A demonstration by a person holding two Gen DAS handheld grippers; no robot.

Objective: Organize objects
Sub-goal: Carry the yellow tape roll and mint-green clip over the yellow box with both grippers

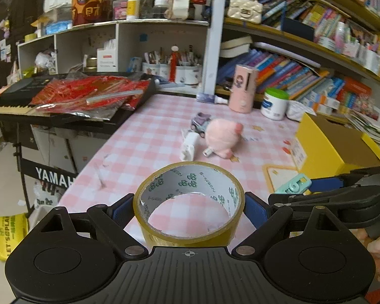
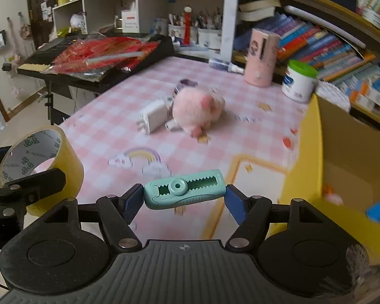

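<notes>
At the far left we read "YAMAHA", cut off at the last letter, on the stand of the black keyboard, which carries red foil packets; below it a yellow bag shows "LET'S PLAY". Our left gripper has its blue pads pressed on both sides of a roll of yellowish packing tape, held above the near edge of the pink checked tablecloth; green logos repeat inside the core, too small for us to read. Mid-table lie a white charger, a small purple toy car and a pink plush pig, all close together. Behind stand a pink cylinder and a white tub with a green lid, its label unreadable. Our right gripper clamps a mint-green toothed slider tool end to end, just left of the open yellow cardboard box, where a blue triangle and a blurred pink piece lie.
</notes>
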